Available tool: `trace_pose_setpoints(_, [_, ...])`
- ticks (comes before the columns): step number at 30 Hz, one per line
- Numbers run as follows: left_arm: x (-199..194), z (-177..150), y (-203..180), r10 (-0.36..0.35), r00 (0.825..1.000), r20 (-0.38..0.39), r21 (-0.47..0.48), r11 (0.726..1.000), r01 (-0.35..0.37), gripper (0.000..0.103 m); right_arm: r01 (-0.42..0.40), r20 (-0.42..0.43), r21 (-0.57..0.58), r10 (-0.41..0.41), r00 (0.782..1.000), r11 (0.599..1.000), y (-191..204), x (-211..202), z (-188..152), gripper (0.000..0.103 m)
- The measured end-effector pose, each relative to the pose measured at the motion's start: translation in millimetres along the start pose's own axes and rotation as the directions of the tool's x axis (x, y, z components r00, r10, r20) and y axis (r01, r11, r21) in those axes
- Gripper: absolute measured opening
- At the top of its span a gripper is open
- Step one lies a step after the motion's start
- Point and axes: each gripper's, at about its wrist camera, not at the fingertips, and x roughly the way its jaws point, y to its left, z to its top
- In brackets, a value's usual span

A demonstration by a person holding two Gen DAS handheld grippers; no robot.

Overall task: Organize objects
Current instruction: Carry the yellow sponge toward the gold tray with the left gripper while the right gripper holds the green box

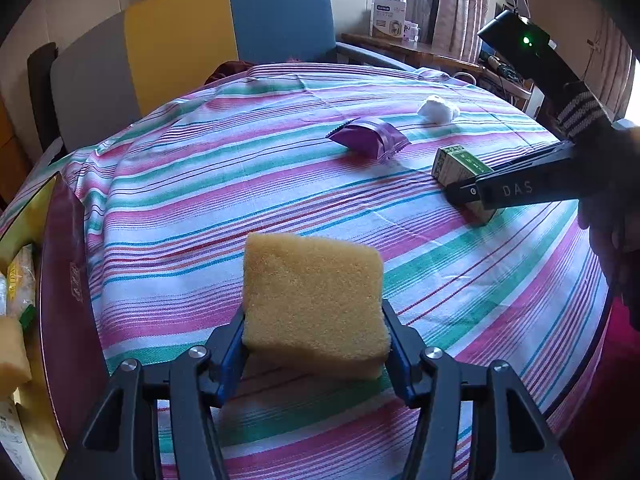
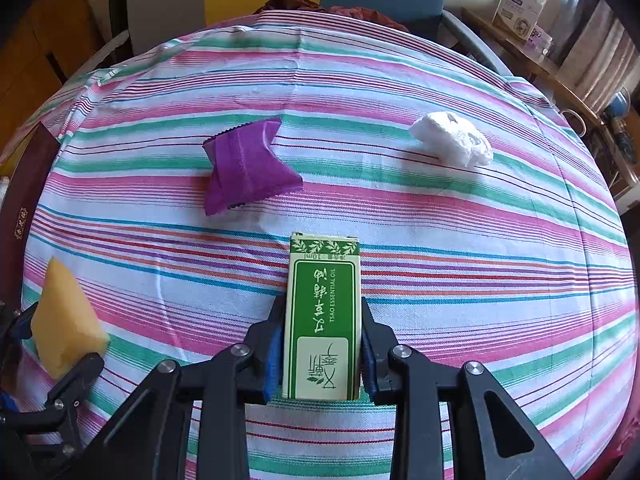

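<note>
My left gripper (image 1: 314, 344) is shut on a yellow sponge (image 1: 312, 300), which it holds just above the striped tablecloth (image 1: 200, 208); the sponge (image 2: 64, 316) also shows at the left edge of the right wrist view. My right gripper (image 2: 322, 344) is shut on a green essential oil box (image 2: 322, 320), pinched between its blue pads, low over the cloth. The left wrist view shows that box (image 1: 460, 168) at the right, in the right gripper (image 1: 476, 192). A purple sachet (image 2: 246, 172) and a crumpled white tissue (image 2: 452, 138) lie farther back on the table.
A dark red box wall (image 1: 64, 264) stands at the table's left edge, with another sponge (image 1: 12, 352) and packets inside. A yellow, blue and grey chair (image 1: 200, 36) stands behind the table. A wooden shelf (image 1: 408, 46) with cartons is at the back right.
</note>
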Motion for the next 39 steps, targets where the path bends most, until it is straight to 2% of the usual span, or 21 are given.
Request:
trace_pose_setpoints(16, [0, -2, -1, 0.004, 1.000, 0.015, 0.000, 1.000, -0.004, 0.059, 0.020, 0.017, -0.032, -0.020, 1.000, 0.999, 3, 6, 2, 0.032])
trace_pose_setpoints(20, [-4, 2, -3, 0.012, 1.000, -0.007, 0.000, 1.000, -0.012, 0.055, 0.023, 0.024, -0.037, -0.022, 0.999, 0.999, 4, 8, 3, 0.032])
trace_pose_setpoints(21, [-9, 3, -5, 0.009, 1.000, -0.004, 0.009, 1.000, -0.009, 0.055, 0.023, 0.027, -0.039, -0.022, 0.999, 0.999, 4, 9, 3, 0.032])
trace_pose_setpoints(26, [-60, 15, -10, -0.016, 0.993, 0.116, 0.023, 1.000, 0.013, 0.055, 0.024, 0.039, -0.044, -0.023, 0.999, 0.999, 6, 8, 2, 0.032])
trace_pose_setpoints(31, [-108, 21, -3, 0.036, 0.980, 0.197, 0.021, 0.999, -0.040, 0.056, 0.036, 0.052, -0.056, -0.033, 0.998, 0.998, 8, 8, 1, 0.032])
trace_pose_setpoints(39, [-147, 13, 48, 0.138, 0.964, 0.227, -0.097, 0.988, -0.119, 0.057, 0.068, 0.069, -0.077, -0.063, 0.996, 0.995, 12, 8, 0, 0.032])
